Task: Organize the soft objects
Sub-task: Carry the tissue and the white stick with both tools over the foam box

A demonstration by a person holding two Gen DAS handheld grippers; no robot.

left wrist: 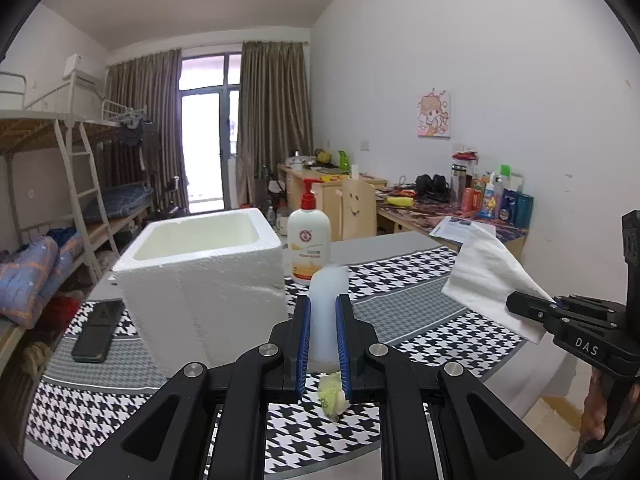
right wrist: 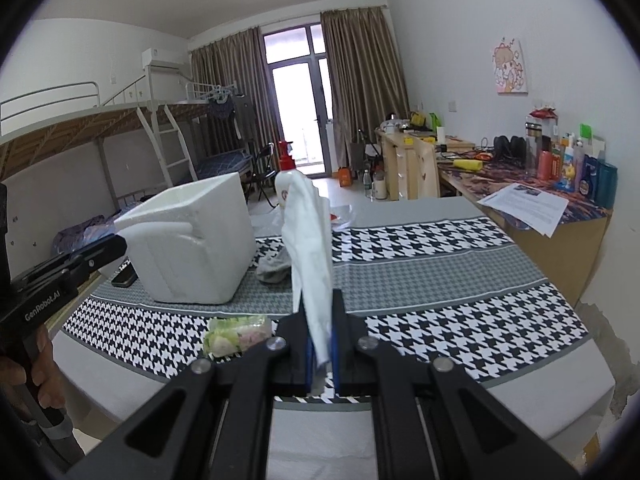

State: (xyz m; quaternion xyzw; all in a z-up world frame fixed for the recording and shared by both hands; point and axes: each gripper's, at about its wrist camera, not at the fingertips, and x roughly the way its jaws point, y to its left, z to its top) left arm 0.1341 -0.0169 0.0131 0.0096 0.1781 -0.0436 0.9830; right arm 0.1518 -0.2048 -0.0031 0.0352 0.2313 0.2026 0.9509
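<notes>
White tissue (right wrist: pixel 310 248) pinched in right claw (left wrist: pixel 516 306) marked "DAS".

The white tissue (right wrist: pixel 310 248) hides most of the lotion bottle (right wrist: pixel 285 172).

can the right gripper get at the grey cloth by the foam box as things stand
Probably not yet. The path over the mat to the grey cloth beside the foam box looks free, but the right gripper is shut on a tissue, so its fingers are occupied.
</notes>
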